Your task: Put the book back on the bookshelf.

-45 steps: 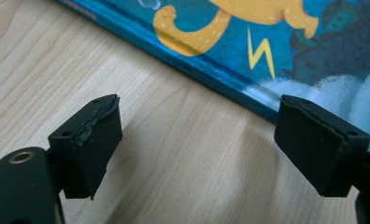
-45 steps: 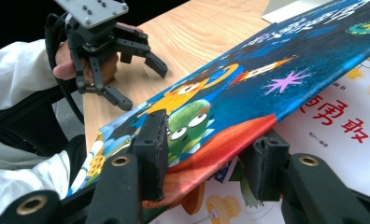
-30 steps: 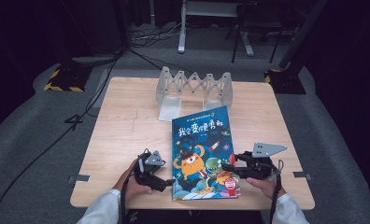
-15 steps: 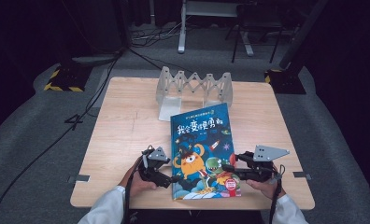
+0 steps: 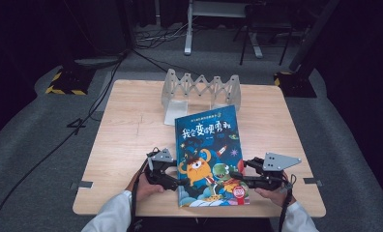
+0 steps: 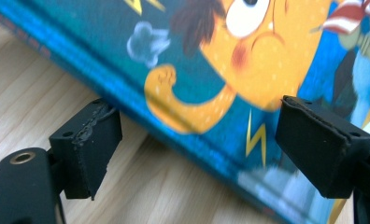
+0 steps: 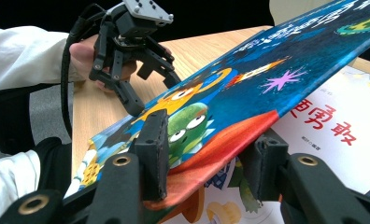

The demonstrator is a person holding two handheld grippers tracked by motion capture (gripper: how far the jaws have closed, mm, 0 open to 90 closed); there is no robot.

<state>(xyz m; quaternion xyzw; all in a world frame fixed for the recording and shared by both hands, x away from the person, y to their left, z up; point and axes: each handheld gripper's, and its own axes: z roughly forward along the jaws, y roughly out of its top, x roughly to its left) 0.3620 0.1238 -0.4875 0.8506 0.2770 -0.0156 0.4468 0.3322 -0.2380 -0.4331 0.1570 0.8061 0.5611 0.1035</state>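
Now we see the book (image 5: 209,154) on the worktop (image 5: 126,130), its front cover lifted. Our right hand-held gripper (image 7: 206,163) grasps the cover's edge; our left hand-held gripper (image 6: 197,144) is released, straddling the book's spine edge.

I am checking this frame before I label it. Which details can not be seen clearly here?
- Book, high view: small title print too tiny to read.
- First page, right gripper view: mostly hidden under the lifted cover.
- Left gripper, left gripper view: whether its jaws touch the cover is unclear.
- Folding rack, high view: its base is partly hidden behind the book.
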